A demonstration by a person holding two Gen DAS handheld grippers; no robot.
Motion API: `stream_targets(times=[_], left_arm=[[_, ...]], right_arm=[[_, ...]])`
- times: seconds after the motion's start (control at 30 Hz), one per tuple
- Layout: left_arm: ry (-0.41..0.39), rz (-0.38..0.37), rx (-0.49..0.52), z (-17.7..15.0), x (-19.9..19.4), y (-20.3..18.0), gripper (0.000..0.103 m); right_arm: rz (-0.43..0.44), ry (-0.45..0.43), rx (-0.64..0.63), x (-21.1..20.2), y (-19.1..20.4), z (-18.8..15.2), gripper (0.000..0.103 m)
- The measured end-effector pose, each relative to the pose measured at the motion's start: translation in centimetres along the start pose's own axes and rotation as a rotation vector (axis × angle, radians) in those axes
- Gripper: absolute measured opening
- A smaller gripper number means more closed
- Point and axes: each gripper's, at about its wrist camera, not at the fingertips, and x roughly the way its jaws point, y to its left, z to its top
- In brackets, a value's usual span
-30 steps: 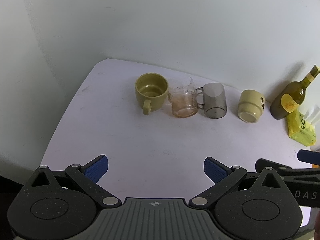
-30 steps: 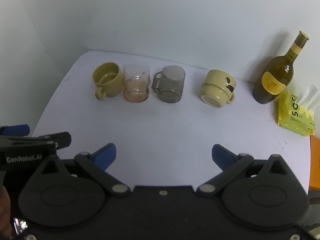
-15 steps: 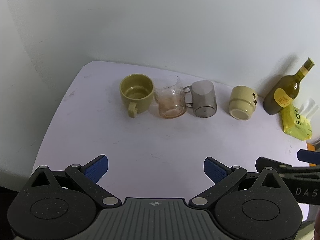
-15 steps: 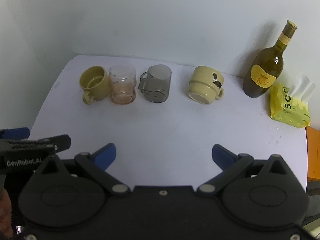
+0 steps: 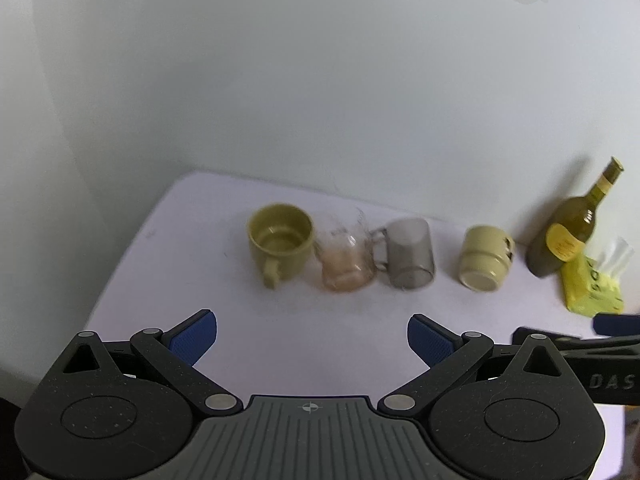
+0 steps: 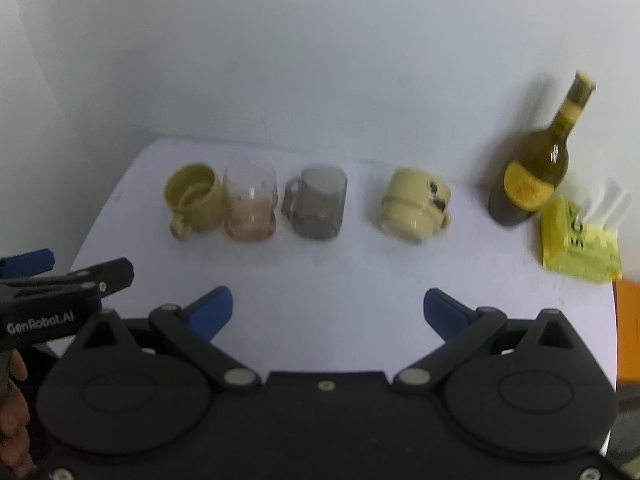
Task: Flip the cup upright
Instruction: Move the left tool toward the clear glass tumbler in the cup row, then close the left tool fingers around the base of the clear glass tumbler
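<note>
Four cups stood in a row on the white table (image 6: 320, 280): a yellow-green mug (image 6: 194, 198), a pinkish glass cup (image 6: 250, 206), an upside-down grey see-through mug (image 6: 318, 206) and, at about 1 o'clock, an upside-down cream mug (image 6: 414, 206). A dark bottle with a yellow label (image 6: 534, 168) and a yellow tissue pack (image 6: 578, 238) stood further right, with nothing in the way. Both cameras had pulled back since earlier, so the cups looked smaller; the left gripper (image 5: 312, 336) and right gripper (image 6: 328, 310), marked "GenRobot.AI" and "DAS", were spread wide apart and held nothing.

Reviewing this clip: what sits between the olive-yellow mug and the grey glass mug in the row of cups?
A clear pinkish glass stands between the olive-yellow mug and the grey glass mug, close against the olive one. Both wrist views show this.
</note>
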Motion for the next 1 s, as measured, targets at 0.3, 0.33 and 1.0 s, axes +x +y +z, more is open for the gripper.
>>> stream_targets(times=[0.3, 0.33, 1.0], left_arm=[[0.026, -0.067, -0.059, -0.5, 3.5, 0.0, 0.103], [0.036, -0.068, -0.072, -0.6, 4.4, -0.2, 0.103], [0.123, 0.011, -0.064, 1.2, 20.6, -6.3, 0.073]], right_arm=[[-0.008, -0.052, -0.015, 0.1, -2.0, -0.9, 0.103], [-0.01, -0.048, -0.007, 0.1, -2.3, -0.9, 0.103], [-0.088, 0.002, 0.032, 1.8, -12.7, -2.3, 0.103]])
